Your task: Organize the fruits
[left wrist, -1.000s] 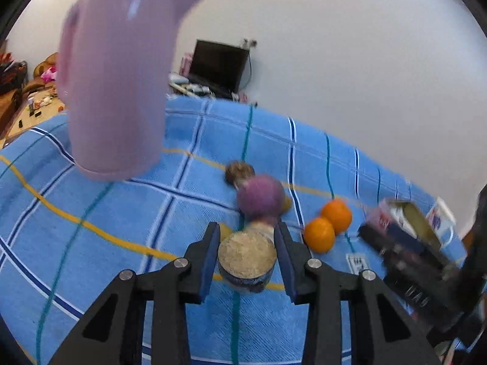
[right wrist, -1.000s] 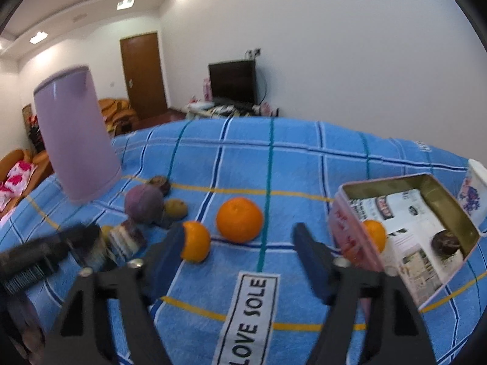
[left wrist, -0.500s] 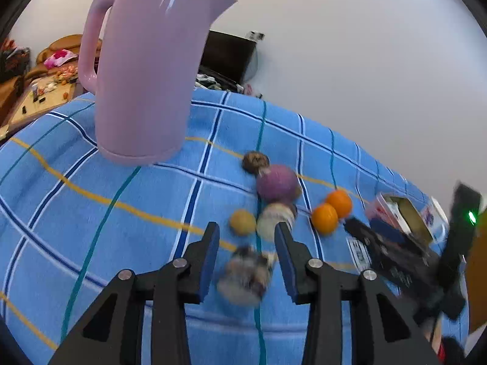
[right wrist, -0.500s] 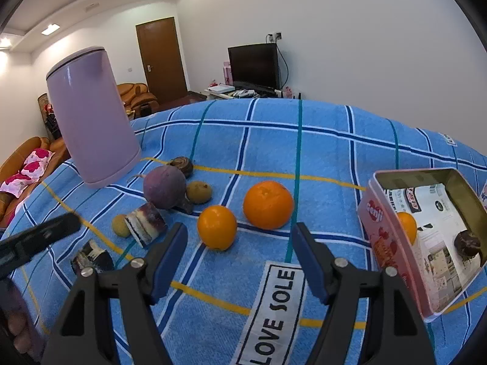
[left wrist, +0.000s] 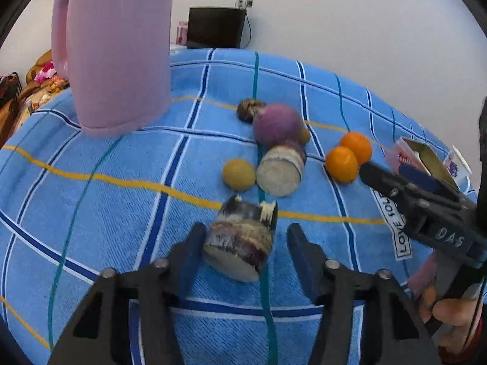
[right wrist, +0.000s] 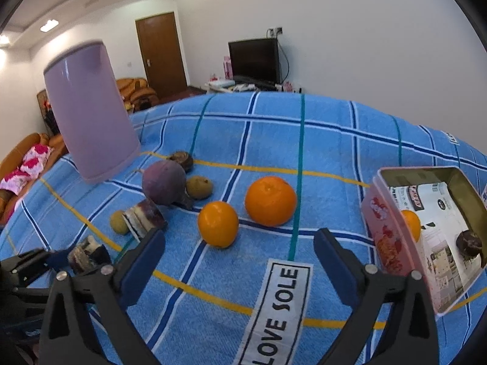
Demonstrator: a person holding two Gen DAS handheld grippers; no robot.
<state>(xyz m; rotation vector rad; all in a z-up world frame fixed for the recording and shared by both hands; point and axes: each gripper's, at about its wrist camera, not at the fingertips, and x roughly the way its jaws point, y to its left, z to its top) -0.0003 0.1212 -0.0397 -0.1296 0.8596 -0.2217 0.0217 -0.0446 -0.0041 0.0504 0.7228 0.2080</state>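
Note:
My left gripper (left wrist: 243,240) is open; a cut purple-skinned chunk (left wrist: 240,243) lies on the cloth between its fingers, touching the left one. A second cut chunk (left wrist: 281,172), a small yellow fruit (left wrist: 239,174), a round purple fruit (left wrist: 277,124) and two oranges (left wrist: 342,164) lie beyond. My right gripper (right wrist: 240,261) is open and empty, just short of the near orange (right wrist: 217,223); the bigger orange (right wrist: 271,200) is behind it. A pink tin (right wrist: 392,237) at the right holds an orange and a dark fruit.
A tall pink kettle (left wrist: 118,48) stands at the back left on the blue checked cloth (left wrist: 121,213). A "LOVE SOLE" label (right wrist: 278,313) lies in front of my right gripper. A small brown fruit (right wrist: 199,186) and a dark one (right wrist: 182,159) sit by the purple fruit.
My left gripper opened and let go of the cut chunk, which now lies on the cloth between its fingers. My right gripper moved a little closer to the oranges.

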